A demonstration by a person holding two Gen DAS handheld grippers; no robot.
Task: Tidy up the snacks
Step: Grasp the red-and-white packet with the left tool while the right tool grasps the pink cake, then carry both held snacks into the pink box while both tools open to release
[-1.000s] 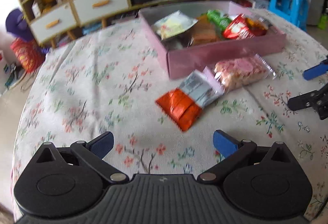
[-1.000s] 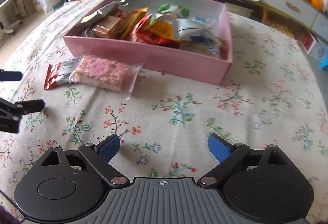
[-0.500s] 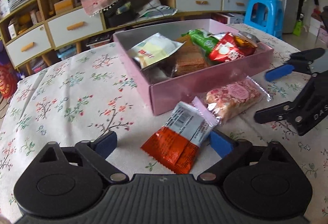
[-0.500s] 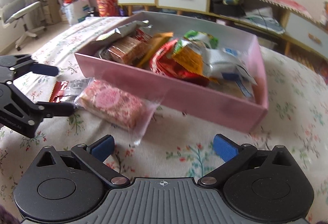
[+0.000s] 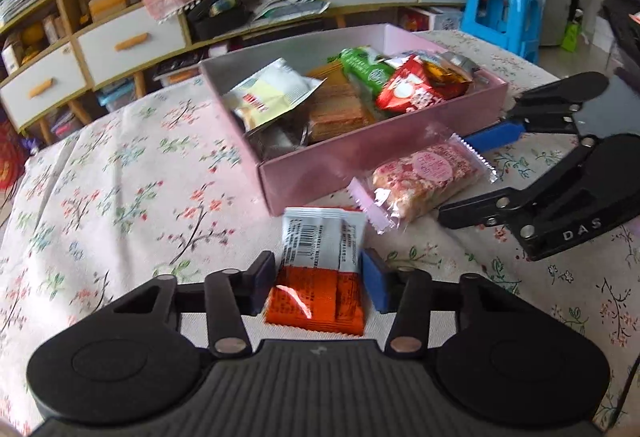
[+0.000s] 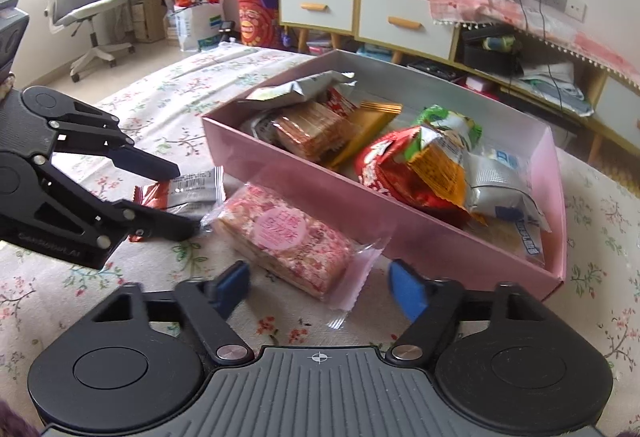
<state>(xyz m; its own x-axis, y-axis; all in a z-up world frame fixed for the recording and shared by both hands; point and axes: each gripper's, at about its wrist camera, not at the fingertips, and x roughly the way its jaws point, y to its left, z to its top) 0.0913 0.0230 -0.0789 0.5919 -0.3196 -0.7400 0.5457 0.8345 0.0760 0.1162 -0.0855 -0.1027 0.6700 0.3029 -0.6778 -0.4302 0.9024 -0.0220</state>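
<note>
A pink box (image 5: 320, 173) (image 6: 400, 213) holding several snack packets stands on the flowered tablecloth. In front of it lie an orange-and-white wafer packet (image 5: 320, 273) (image 6: 188, 191) and a clear packet of pink-speckled bar (image 5: 424, 177) (image 6: 288, 241). My left gripper (image 5: 320, 277) (image 6: 176, 197) has its blue pads at both sides of the wafer packet, closed in to its edges. My right gripper (image 6: 320, 285) (image 5: 468, 177) is open around the near end of the pink bar packet, pads apart from it.
Low cabinets with white drawers (image 5: 128, 41) (image 6: 400, 21) and shelves stand beyond the table. A blue stool (image 5: 504, 9) is at the far right, an office chair (image 6: 80, 1) at the far left. The table edge (image 5: 24, 165) lies to the left.
Both grippers moved forward and low to the packets. My left gripper's fingers narrowed onto the wafer packet; my right gripper came up around the pink bar packet, still wide.
</note>
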